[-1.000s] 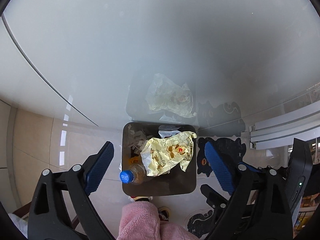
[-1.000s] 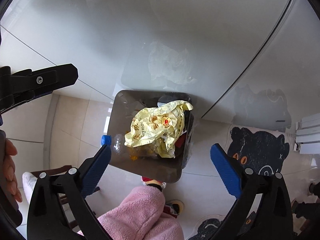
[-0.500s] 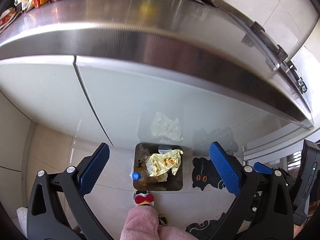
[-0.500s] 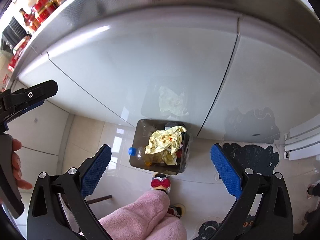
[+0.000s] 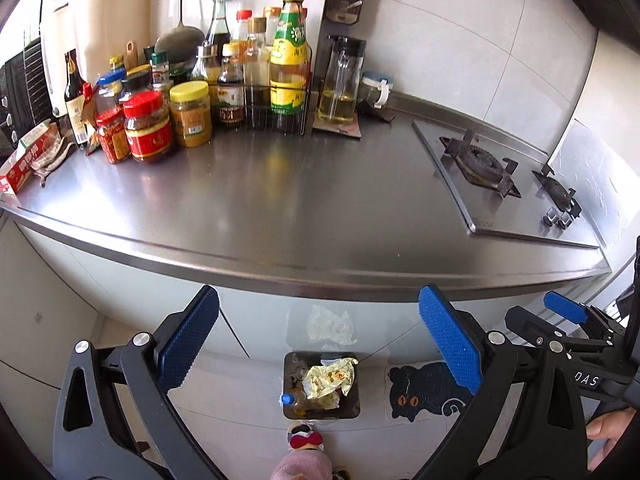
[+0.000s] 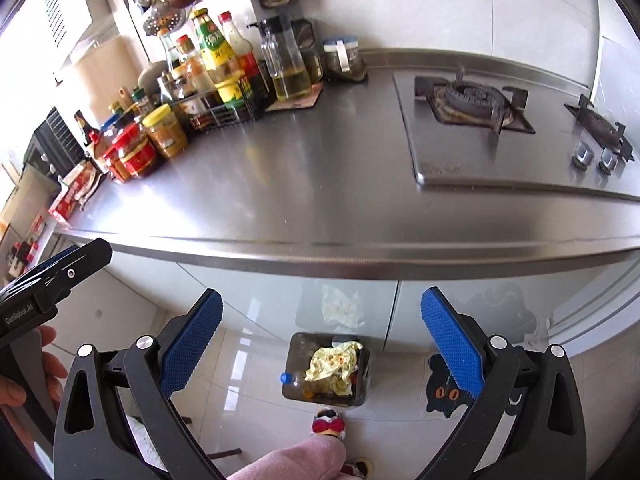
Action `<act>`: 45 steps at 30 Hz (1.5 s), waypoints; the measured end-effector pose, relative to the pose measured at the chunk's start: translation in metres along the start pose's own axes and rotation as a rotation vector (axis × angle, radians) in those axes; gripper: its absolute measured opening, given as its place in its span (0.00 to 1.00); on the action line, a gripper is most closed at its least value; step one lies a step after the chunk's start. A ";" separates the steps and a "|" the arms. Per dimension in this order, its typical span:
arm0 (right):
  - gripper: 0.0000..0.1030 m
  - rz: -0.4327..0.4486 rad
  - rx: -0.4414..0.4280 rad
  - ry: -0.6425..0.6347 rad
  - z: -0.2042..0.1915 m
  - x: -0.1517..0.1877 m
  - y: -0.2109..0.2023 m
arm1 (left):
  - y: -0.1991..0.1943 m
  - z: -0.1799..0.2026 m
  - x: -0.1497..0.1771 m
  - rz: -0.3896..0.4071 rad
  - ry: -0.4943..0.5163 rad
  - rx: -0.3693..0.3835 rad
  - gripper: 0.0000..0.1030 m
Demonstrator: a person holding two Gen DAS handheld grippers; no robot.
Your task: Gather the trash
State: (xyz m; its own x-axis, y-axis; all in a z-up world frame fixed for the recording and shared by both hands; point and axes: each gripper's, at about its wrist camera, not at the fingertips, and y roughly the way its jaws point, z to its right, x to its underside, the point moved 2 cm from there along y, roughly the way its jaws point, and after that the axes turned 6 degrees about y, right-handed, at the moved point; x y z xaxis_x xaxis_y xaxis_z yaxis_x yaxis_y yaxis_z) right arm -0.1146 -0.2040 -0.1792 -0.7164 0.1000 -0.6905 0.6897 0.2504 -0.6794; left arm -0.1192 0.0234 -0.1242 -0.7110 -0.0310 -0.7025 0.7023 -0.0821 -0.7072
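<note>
A dark bin (image 5: 354, 408) (image 6: 292, 346) stands on the floor against the cabinet, far below both grippers. On top of its contents lies a crumpled yellow wrapper (image 5: 328, 376) (image 6: 332, 366), with a blue-capped plastic bottle (image 5: 291, 400) (image 6: 294, 380) beside it. My left gripper (image 5: 320, 344) hangs open above the bin with nothing between its blue pads. My right gripper (image 6: 320, 340) is open and empty too. Each gripper shows at the edge of the other's view.
A steel countertop (image 5: 300, 200) (image 6: 300, 184) spreads ahead at gripper height. Several sauce bottles and jars (image 5: 192, 92) (image 6: 180, 112) crowd its back left. A gas hob (image 5: 500, 172) (image 6: 500, 120) fills the right. A black cat mat (image 5: 420, 392) lies right of the bin. A pink sleeve (image 6: 296, 460) is below.
Both grippers have risen from close above the bin to countertop height, so the bin looks much smaller and the counter has come into view. Both stay open and empty.
</note>
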 end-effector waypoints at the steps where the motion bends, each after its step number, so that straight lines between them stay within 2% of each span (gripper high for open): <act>1: 0.97 0.009 -0.002 0.003 -0.001 -0.006 -0.007 | -0.007 0.001 -0.006 0.013 0.002 -0.002 0.92; 8: 0.97 0.105 0.031 -0.025 -0.020 -0.039 -0.052 | -0.045 0.002 -0.035 0.074 0.015 -0.026 0.92; 16: 0.97 0.159 0.096 -0.051 -0.028 -0.058 -0.075 | -0.062 0.004 -0.048 0.097 0.050 -0.050 0.92; 45: 0.97 0.149 0.097 -0.032 -0.031 -0.072 -0.073 | -0.051 0.017 -0.065 0.096 0.095 -0.040 0.92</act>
State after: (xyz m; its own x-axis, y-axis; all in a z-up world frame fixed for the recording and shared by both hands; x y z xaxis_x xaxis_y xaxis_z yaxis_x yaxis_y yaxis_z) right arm -0.1165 -0.1994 -0.0726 -0.6027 0.0980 -0.7919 0.7962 0.1404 -0.5886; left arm -0.1092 0.0122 -0.0411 -0.6355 0.0576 -0.7699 0.7689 -0.0433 -0.6379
